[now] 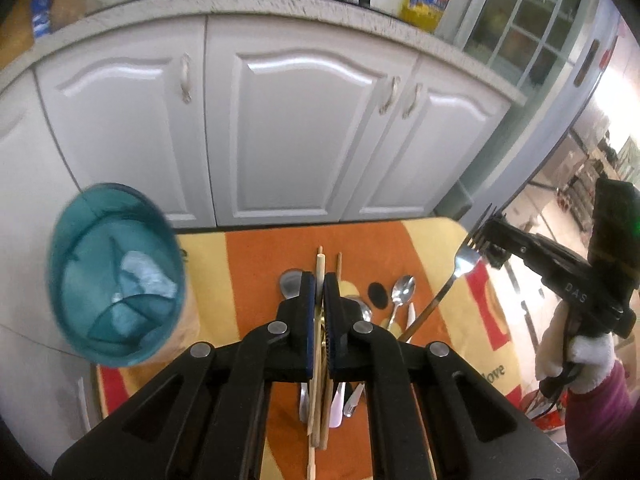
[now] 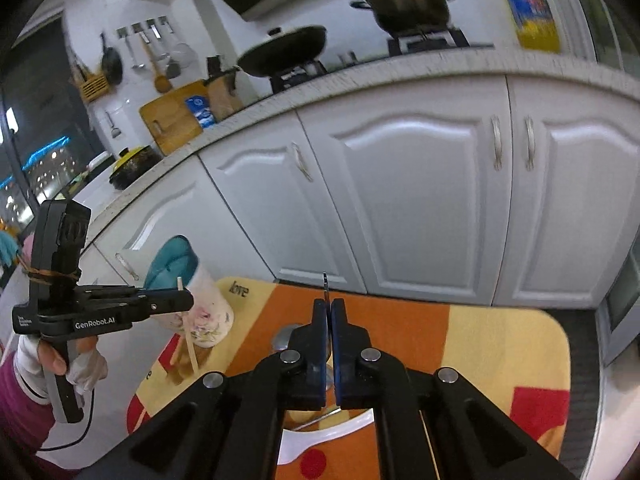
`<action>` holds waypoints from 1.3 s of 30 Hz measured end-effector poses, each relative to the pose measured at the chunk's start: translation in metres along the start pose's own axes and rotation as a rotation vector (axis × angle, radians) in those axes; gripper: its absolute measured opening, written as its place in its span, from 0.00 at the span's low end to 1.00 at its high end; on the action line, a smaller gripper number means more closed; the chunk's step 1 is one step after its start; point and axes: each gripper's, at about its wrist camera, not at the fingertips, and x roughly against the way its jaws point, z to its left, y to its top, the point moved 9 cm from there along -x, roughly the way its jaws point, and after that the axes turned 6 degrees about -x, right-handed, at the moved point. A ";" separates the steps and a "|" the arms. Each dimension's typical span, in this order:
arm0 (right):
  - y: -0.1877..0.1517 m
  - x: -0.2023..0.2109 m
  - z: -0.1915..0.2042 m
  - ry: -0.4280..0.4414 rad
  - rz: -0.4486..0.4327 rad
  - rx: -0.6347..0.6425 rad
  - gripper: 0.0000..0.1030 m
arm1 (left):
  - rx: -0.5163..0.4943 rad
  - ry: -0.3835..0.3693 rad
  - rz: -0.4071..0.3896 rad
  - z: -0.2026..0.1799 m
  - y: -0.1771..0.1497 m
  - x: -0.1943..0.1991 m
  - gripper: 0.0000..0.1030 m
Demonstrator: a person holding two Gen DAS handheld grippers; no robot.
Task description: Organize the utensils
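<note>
**Ana:** Utensils first: where are they?

**Ben:** Most lie in a loose heap on the orange and yellow mat [image 1: 256, 264], in front of the white cabinets [image 1: 304, 128]. I can make out a small spoon [image 1: 401, 294], a white plastic piece [image 1: 337, 408] and some wooden chopsticks [image 1: 339, 264] there.

**Ana:** And the left gripper [image 1: 320, 292]?

**Ben:** Its jaws are pinched nearly together on one pale chopstick [image 1: 319, 266], which runs straight through between the blue pads and pokes out past the tips, above the heap.

**Ana:** The right gripper [image 2: 329, 312]?

**Ben:** Also squeezed shut, on a fork [image 1: 466, 262]. From its own camera only a thin sliver of metal shows above the tips; from the left camera the fork hangs up off the mat, held near the prongs, handle slanting down toward the heap.

**Ana:** Where is the holder?

**Ben:** A teal cup [image 1: 116, 276] with dividers inside stands at the mat's left edge, beside the left gripper. Something pale lies at its bottom; I cannot tell what it is.

**Ana:** Who holds the grippers?

**Ben:** A person in white gloves [image 2: 86, 368] and a purple sleeve [image 2: 18, 396].
</note>
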 end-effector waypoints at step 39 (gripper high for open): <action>0.093 -0.134 0.212 0.020 -0.032 0.362 0.02 | 0.157 0.333 -0.212 0.179 0.055 0.063 0.02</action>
